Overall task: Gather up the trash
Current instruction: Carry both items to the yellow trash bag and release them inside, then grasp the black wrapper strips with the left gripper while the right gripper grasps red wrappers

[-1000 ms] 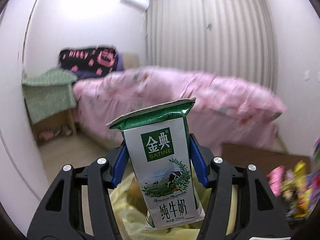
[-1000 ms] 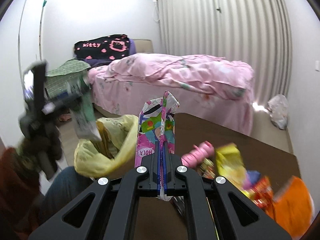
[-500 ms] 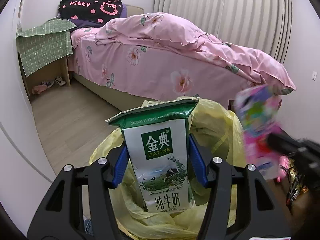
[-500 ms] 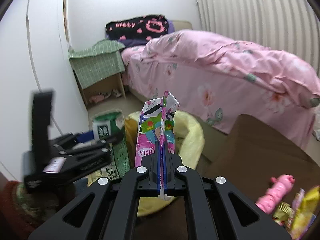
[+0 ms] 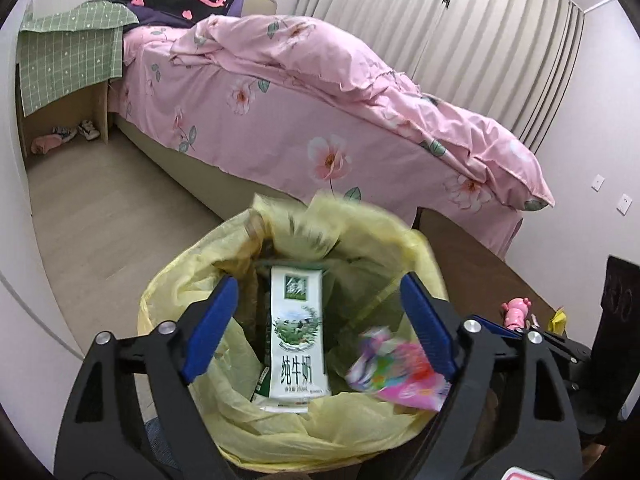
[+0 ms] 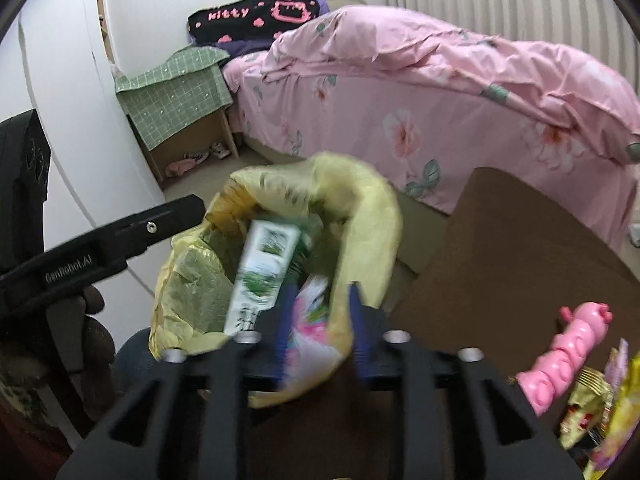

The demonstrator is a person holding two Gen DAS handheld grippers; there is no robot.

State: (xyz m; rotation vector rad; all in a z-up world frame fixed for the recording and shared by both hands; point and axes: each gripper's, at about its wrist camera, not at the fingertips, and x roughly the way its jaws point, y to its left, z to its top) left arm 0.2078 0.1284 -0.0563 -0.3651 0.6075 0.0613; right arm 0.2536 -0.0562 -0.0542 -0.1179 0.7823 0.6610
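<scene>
A bedroom with a pink-quilted bed (image 5: 320,92) lies beyond my yellow bin bag (image 5: 224,412). My left gripper (image 5: 316,324) is spreading its jaws above the bag, and the milk carton (image 5: 297,336) sits loose between them, touching neither pad, inside the bag. My right gripper (image 6: 318,332) is opening too; the pink wrapper (image 6: 308,340) lies free between its jaws at the bag's rim.

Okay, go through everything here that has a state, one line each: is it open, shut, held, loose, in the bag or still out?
Left hand-held gripper: jaws opening, nothing between the pads.
Right hand-held gripper: jaws opening, wrapper between them, blurred.
Milk carton: released, inside the bag.
Wrapper: at the bag's mouth.
Bag: open, holding trash.
Pink toy: lying on the table.
Snack packets: still on the table.
</scene>
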